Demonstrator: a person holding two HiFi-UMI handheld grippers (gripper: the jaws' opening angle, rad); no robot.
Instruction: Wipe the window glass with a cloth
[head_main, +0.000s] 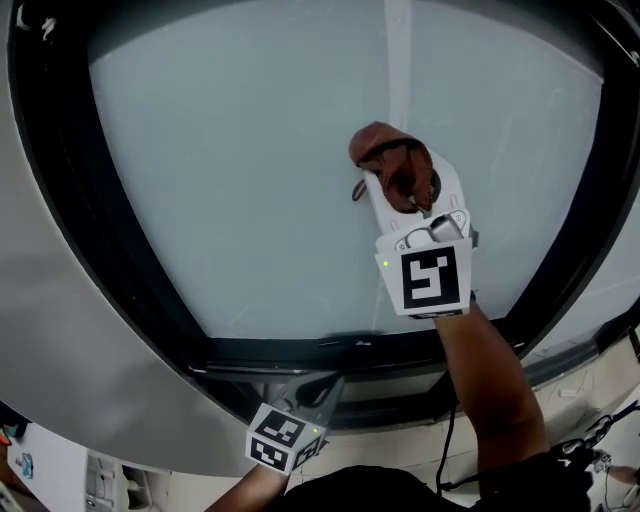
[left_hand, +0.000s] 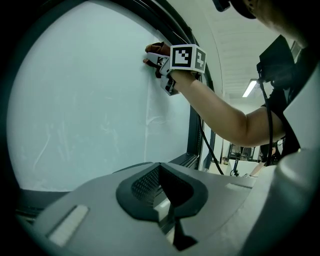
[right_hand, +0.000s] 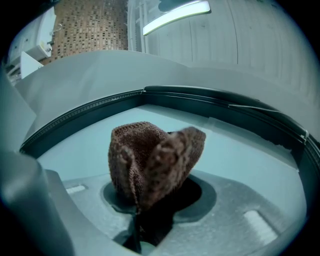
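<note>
backdrop: pale frosted window glass (head_main: 230, 170) in a dark frame (head_main: 330, 352), with a grey wall (head_main: 60, 330) along its left side.
task item: brown knitted cloth (head_main: 392, 165), bunched, on the pane right of its middle, nearer the right edge than the left.
right gripper (head_main: 402, 190): jaws clenched on the cloth's gathered end. the bulk of the cloth bulges out past the tips and meets the glass.
left gripper (head_main: 312, 388): low by the bottom edge of the frame, well apart from the cloth. jaws closed together, nothing between them.
step in hand: wiping the pane, judged under way.
technique: press the cloth's bulge flat to the pane so fabric, not the jaw tips, bears on the glass. overlap the strokes and run them out to the frame's edges and corners. grip firmly so the wad does not slip free.
glass condition: paler vertical band (head_main: 398, 60) above the cloth, possibly a streak or a seam behind the pane; the frosting makes it hard to say which.
containers: none in view, no bucket, bottle or tray. the cloth is carried only in the right jaws.
</note>
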